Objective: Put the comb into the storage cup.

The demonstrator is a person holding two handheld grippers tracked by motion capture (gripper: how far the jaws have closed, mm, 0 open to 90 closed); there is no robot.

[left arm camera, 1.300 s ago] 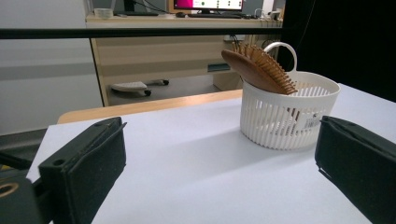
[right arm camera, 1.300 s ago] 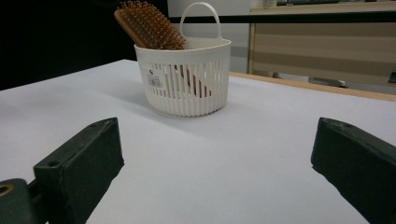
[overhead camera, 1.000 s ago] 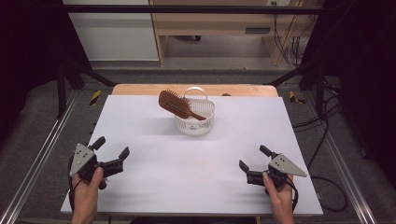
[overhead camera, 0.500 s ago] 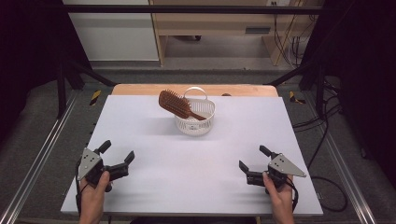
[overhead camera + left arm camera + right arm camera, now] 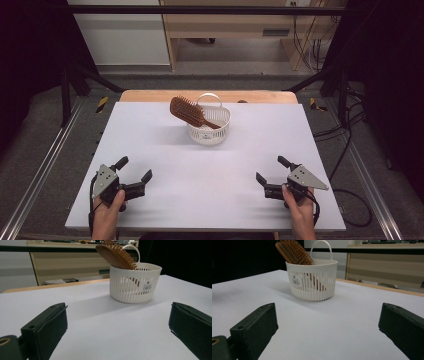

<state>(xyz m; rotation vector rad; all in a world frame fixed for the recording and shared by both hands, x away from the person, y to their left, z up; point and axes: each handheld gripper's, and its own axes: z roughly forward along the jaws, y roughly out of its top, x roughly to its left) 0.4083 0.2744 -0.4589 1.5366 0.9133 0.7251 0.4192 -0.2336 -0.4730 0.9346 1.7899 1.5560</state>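
Observation:
A small white slatted basket [image 5: 209,132] with a loop handle stands at the back middle of the white table [image 5: 210,195]. A brown wooden hairbrush [image 5: 186,111] leans in it, handle down, its head sticking out over the left rim. The basket [image 5: 135,282] and hairbrush [image 5: 115,255] appear ahead in the left gripper view, and the basket [image 5: 312,281] and hairbrush [image 5: 293,251] likewise in the right gripper view. My left gripper [image 5: 134,169] rests open near the front left of the table, nothing between its jaws. Near the front right, my right gripper [image 5: 271,169] is open and holds nothing.
A wooden strip [image 5: 150,95] borders the table's far edge. Behind it stand a light wooden bench [image 5: 235,25] and a white cabinet [image 5: 120,35]. Cables [image 5: 345,120] lie on the floor at the right. Metal rails [image 5: 45,165] flank the table.
My left gripper has drawn back toward the table's front edge and a little to the right. The right gripper, basket and hairbrush have stayed put.

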